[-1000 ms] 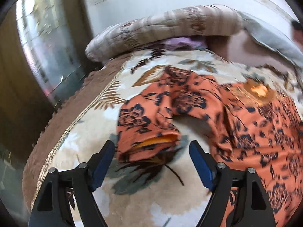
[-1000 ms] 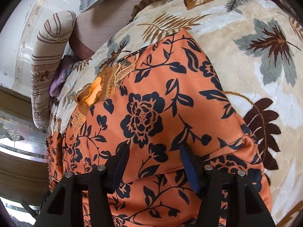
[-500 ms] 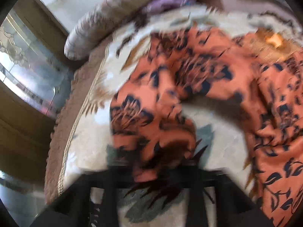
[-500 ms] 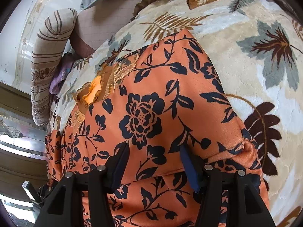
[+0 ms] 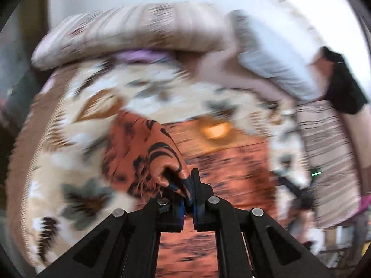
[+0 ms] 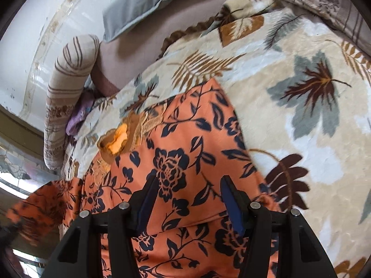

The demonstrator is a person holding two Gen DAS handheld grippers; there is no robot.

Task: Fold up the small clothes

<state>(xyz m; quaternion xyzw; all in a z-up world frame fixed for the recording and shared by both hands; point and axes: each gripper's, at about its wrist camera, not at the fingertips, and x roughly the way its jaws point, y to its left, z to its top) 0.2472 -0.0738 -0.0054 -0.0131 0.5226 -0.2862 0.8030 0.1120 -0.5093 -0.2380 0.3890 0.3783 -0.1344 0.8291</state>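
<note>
Folding sleeve: left gripper (image 5: pixel 188 193) clenched on orange dress (image 6: pixel 185 153) sleeve; right gripper (image 6: pixel 189 202) released above dress; next, lay sleeve across dress

The left tool (image 5: pixel 188 191) is clamped tight on cloth, while the right tool (image 6: pixel 189 200) stands half spread, pointing downward.

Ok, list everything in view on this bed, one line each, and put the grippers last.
garment: one, orange with dark blue flowers, spread on the blanket, one sleeve lifted.
blanket: one, cream with brown and grey leaves, covering the bed.
striped bolster: one, beige with brown stripes, at the head by the wall.
grey pillow: one, pale grey-blue, beside the bolster.
purple cloth: one, lilac, tucked under the bolster.
left gripper: black with blue pads, shut on the garment's sleeve.
right gripper: black with blue pads, jaws apart over the garment.
</note>
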